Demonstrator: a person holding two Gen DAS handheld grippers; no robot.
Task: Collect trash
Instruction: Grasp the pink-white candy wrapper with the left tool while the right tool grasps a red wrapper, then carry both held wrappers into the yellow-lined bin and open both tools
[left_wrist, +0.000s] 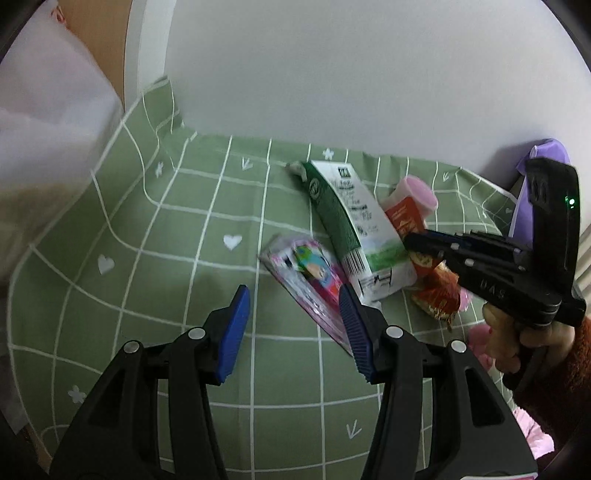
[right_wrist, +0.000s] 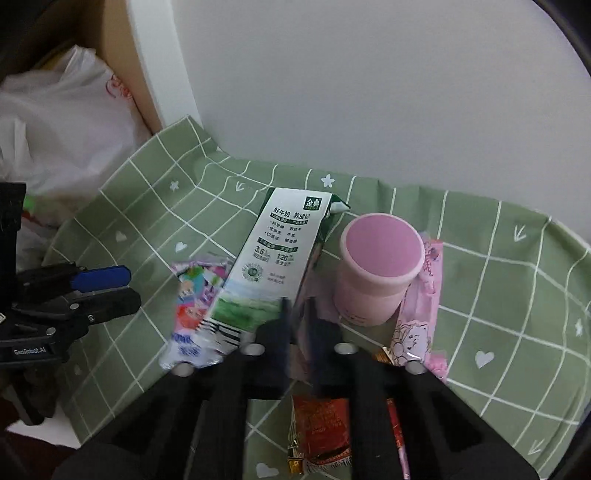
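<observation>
Right, quick rundown —
Left tool: blue pads spread wide, nothing between them, hanging over green checked cloth on worktop, right pad just at edge of cartoon wrapper.
Right tool: fingers blurred in own cam, close together near carton's bottom end; grip on anything — can't tell. Seen from left cam, tips down among red wrapper and carton.
Trash pile: milk carton lying flat, cartoon wrapper tucked partly under its left side, pink cup upright just right of carton, pink wrapper beside cup, red wrapper nearest cam.
Bag: white plastic bag far left, off cloth edge; likely drop spot.
Step, prob.: right tool going for carton or red wrapper.
How to do well: one item per grab, pinch carton across narrow sides, lift straight up so cup stays upright; left tool free for cartoon wrapper — slide pad under loose edge, close firm.
</observation>
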